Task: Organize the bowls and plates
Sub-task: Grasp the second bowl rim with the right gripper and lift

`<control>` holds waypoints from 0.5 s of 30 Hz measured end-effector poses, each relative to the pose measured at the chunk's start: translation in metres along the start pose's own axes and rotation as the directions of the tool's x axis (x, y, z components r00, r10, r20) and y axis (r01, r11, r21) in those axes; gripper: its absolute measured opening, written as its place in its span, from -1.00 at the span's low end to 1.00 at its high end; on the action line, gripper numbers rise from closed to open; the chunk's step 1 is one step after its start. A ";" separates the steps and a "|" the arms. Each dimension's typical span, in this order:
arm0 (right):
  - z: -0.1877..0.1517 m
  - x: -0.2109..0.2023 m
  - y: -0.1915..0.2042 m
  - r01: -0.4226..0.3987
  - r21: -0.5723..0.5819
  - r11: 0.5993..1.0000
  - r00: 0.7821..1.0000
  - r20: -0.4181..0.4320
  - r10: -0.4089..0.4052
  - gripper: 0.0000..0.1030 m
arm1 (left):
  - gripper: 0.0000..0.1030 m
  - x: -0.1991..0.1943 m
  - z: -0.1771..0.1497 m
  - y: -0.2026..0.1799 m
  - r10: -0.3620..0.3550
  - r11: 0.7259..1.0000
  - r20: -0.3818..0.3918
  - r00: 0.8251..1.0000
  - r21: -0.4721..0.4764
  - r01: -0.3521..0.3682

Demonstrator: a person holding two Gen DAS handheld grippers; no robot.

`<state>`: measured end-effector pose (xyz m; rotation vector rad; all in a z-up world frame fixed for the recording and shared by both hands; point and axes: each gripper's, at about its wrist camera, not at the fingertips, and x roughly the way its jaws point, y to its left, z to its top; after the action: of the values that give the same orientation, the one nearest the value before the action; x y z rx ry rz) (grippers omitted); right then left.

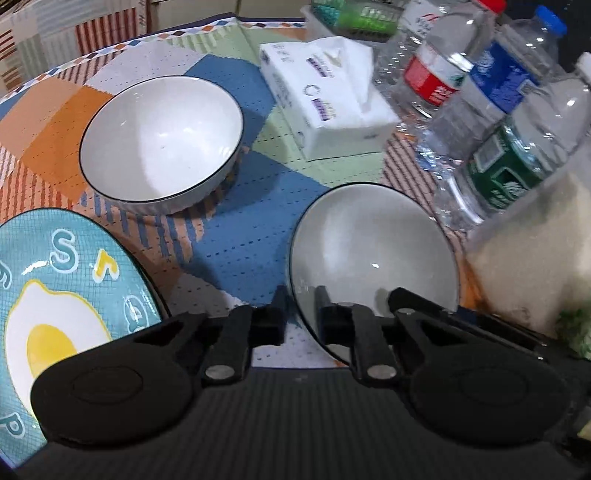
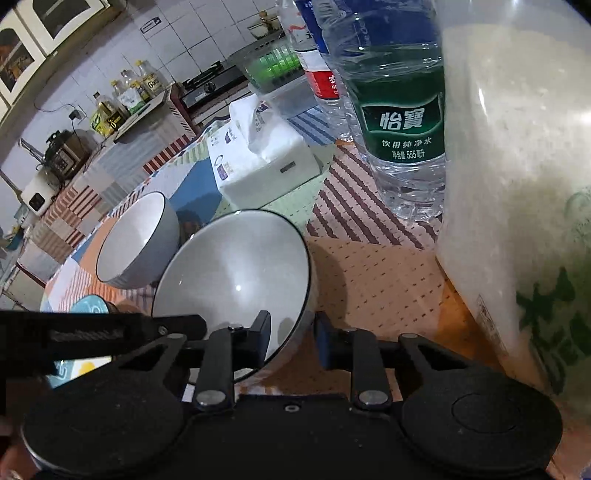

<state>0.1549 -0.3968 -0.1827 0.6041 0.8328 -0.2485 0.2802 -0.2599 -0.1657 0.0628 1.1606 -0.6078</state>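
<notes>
Patchwork-cloth bench (image 1: 229,236), kitchen behind. Both my claws pinch the near bowl (image 1: 369,251) low in frame: left claw (image 1: 299,314) on its left rim, right claw (image 2: 291,336) on its right rim. I'd lift level, clear of the bottles (image 1: 509,122), towards the second bowl (image 1: 159,144).

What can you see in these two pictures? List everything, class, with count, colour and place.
bowls: two, white with dark rims; far bowl back left, near bowl front centre
plate: one, teal with egg picture, front left
tissue pack: one, white, behind the bowls
water bottles: three, red, blue and green labels, right
grain bag: one, whitish, far right
basket: one, green contents, back
oil bottles: several, yellow, rear counter
tablecloth: one, patchwork, underneath
left claw: black, shut on near bowl's rim
right claw: black, astride same rim
</notes>
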 end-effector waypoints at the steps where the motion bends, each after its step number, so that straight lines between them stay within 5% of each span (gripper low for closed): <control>1: 0.000 0.001 0.001 0.005 -0.009 1.000 1.000 0.001 -0.005 -0.47 | -0.78 -0.001 -0.002 -0.001 0.002 1.000 0.005 1.000 0.001 -0.002; 7: 0.002 0.001 0.001 0.042 -0.003 0.999 0.998 -0.038 -0.043 -0.70 | -0.72 -0.023 -0.018 -0.016 0.051 0.988 -0.019 0.999 0.145 -0.047; 10: 0.003 -0.003 -0.005 -0.007 0.068 0.998 0.998 -0.064 0.011 -0.75 | -0.71 -0.038 -0.022 -0.009 0.048 0.993 -0.040 0.998 0.113 -0.043; 15: 0.003 -0.025 0.013 -0.051 0.022 0.998 0.997 -0.060 0.053 -0.75 | -0.73 -0.078 -0.028 0.002 0.027 0.998 -0.009 1.000 0.057 -0.027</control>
<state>0.1462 -0.3889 -0.1573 0.6543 0.8730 -0.1922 0.2372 -0.2161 -0.1102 0.1298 1.1504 -0.6170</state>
